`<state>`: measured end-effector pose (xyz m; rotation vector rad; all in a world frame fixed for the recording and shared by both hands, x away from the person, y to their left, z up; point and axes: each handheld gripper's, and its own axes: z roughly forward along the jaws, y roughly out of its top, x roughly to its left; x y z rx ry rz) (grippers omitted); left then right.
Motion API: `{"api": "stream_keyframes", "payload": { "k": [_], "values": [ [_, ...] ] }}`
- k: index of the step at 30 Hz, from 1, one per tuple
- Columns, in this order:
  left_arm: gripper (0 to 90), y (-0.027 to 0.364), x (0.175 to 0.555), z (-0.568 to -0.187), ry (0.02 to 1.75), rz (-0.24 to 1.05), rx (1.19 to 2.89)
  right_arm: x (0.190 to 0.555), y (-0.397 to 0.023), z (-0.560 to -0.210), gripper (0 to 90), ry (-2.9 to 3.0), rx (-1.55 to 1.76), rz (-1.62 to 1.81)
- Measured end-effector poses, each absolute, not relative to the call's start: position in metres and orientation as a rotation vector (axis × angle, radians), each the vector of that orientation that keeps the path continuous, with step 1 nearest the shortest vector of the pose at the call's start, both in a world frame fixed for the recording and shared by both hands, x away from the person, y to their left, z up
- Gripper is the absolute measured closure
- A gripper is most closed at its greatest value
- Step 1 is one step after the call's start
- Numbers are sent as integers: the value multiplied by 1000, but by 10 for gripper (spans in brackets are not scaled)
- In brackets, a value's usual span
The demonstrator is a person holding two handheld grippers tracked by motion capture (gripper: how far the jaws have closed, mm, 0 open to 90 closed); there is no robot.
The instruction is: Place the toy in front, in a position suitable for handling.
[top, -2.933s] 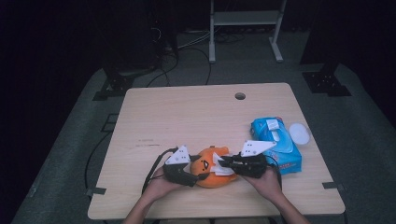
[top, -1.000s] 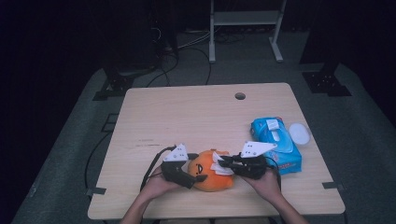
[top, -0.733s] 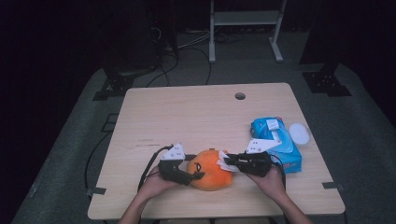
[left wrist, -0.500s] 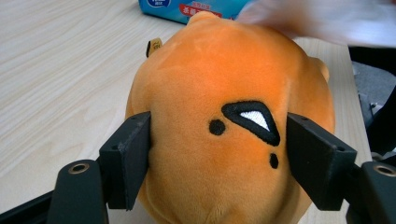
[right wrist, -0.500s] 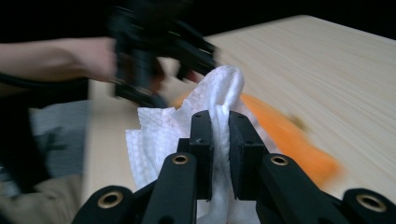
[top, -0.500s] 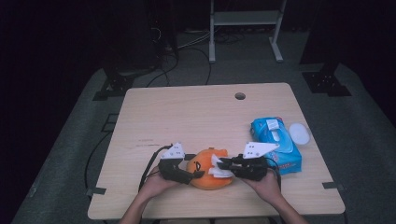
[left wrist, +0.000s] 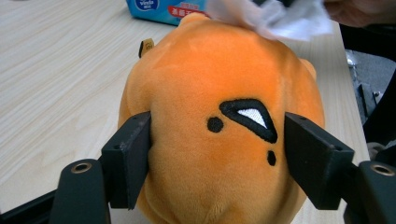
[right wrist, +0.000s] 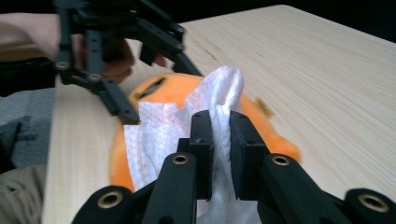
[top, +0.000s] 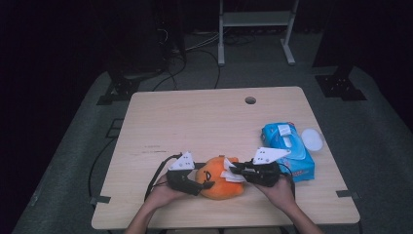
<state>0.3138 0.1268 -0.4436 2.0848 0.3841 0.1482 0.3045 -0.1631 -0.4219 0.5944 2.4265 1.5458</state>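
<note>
High view: left tongs have just closed onto plush; right tongs pinch wipe.

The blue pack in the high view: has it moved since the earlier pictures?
No. The pack lies in the same spot by the table's right edge, as far from the hole as before.

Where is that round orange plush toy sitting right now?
In the high view the round orange plush toy lies near the table's front edge, between the left gripper and right gripper, left of the blue wipes pack.
</note>
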Motion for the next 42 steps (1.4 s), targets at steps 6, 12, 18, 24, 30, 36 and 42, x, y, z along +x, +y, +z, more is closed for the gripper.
{"api": "stream_keyframes", "payload": {
  "k": [6, 12, 18, 24, 30, 36, 42],
  "values": [
    [300, 121, 307, -442, 318, 182, 2103, 312, -170, -423, 801, 2410, 685, 1542],
    [302, 115, 301, -441, 265, 211, 2113, 306, -156, -418, 800, 2419, 610, 1587],
    [304, 111, 300, -442, 269, 210, 2098, 318, -169, -424, 801, 2414, 697, 1546],
    [305, 99, 294, -443, 229, 199, 2092, 312, -163, -416, 801, 2405, 667, 1631],
    [302, 96, 289, -442, 201, 231, 2101, 314, -162, -420, 803, 2427, 666, 1579],
    [302, 90, 285, -440, 150, 254, 2113, 319, -172, -421, 803, 2399, 730, 1557],
    [301, 88, 283, -440, 138, 262, 2124, 312, -159, -419, 803, 2416, 652, 1544]
  ]
}}
